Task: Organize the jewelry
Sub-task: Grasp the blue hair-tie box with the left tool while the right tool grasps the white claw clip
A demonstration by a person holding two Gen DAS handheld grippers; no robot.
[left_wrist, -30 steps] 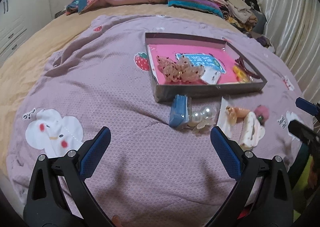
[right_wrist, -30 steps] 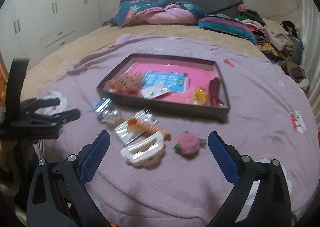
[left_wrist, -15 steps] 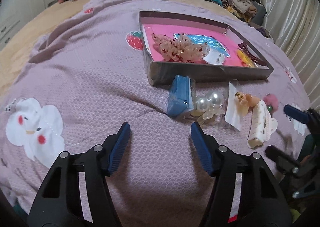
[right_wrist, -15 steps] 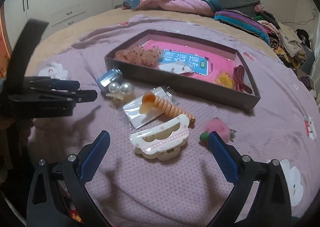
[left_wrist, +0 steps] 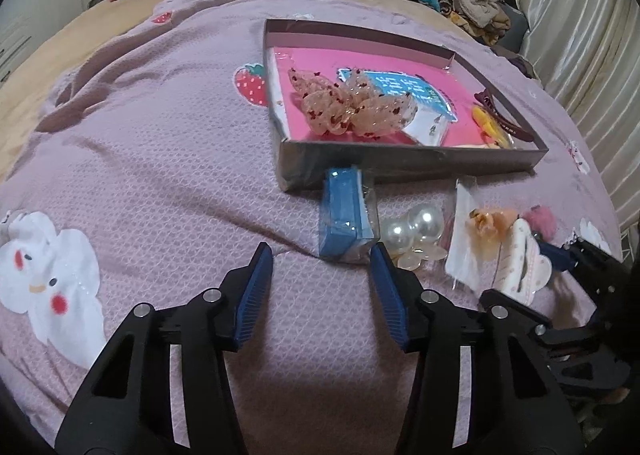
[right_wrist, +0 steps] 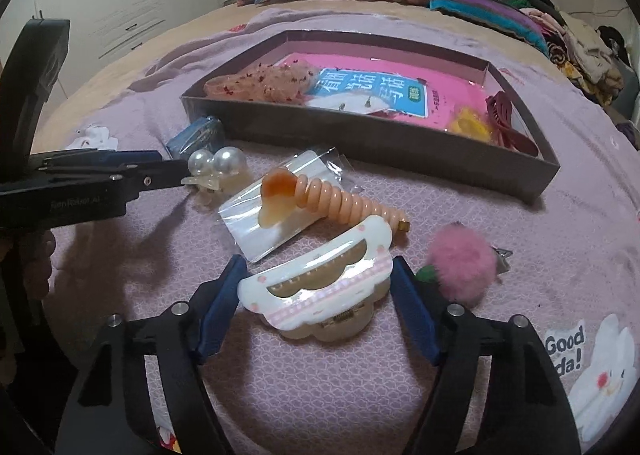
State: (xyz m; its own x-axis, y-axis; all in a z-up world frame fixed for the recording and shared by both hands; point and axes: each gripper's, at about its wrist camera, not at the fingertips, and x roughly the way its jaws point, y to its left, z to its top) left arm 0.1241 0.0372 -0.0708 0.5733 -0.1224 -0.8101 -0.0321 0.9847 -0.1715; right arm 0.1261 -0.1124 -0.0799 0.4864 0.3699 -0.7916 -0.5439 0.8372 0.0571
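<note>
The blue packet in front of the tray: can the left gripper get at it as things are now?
Probably yes. The blue packet lies just ahead of the left gripper, whose closing fingers hold nothing. Nothing lies between them; only the pearl clip sits close beside it.

The purple bedspread (right_wrist: 520,215) reads "Good" by a rabbit print; the left tool (right_wrist: 188,171) carries faint, unreadable lettering.

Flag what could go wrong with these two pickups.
The right gripper jaws are closing around the white claw clip, whose far edge overlaps the coiled hair tie; lifting might drag it. The left gripper jaws are closing short of the blue packet, with the pearl clip close beside, so it may get nudged.
</note>
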